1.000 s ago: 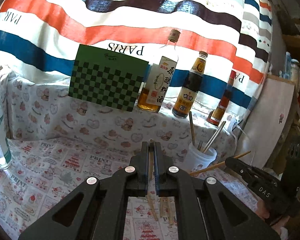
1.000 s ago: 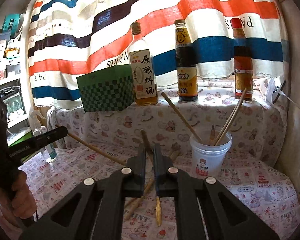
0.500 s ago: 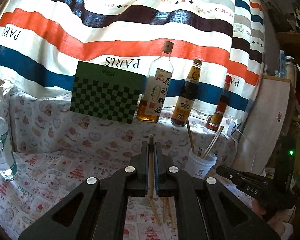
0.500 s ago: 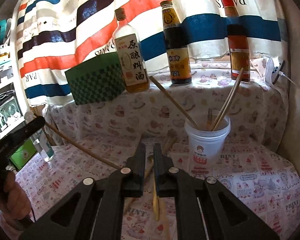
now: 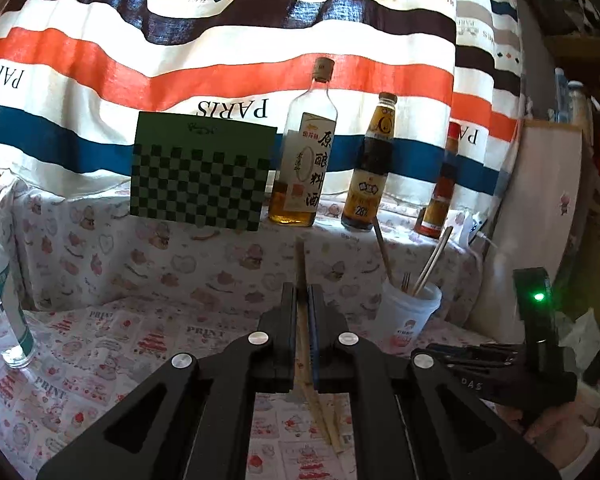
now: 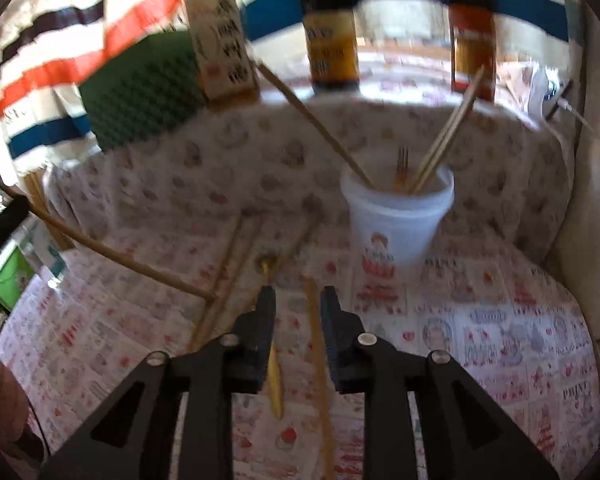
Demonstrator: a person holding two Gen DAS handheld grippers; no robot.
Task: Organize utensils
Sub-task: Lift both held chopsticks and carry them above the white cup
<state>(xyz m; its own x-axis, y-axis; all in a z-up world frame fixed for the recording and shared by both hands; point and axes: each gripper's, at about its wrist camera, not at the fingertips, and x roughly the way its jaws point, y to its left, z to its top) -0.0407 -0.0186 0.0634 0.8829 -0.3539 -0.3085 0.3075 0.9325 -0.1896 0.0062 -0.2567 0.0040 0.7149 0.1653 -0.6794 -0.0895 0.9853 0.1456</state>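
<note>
Meanwhile, two grippers work over loose utensils beside a white cup (image 6: pixel 396 216).
Left gripper (image 5: pixel 302 300) is clamped on a chopstick (image 5: pixel 300 264); right gripper (image 6: pixel 298 294), jaws opening and empty, straddles a tabletop chopstick (image 6: pixel 314 344). Closing off-centre could flick it or snag the neighbouring fork (image 6: pixel 274 372).

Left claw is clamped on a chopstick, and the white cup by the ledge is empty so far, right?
Not quite. The left claw is clamped on a chopstick, but the white cup is not empty: the right wrist view shows several chopsticks and a fork standing in it.
</note>
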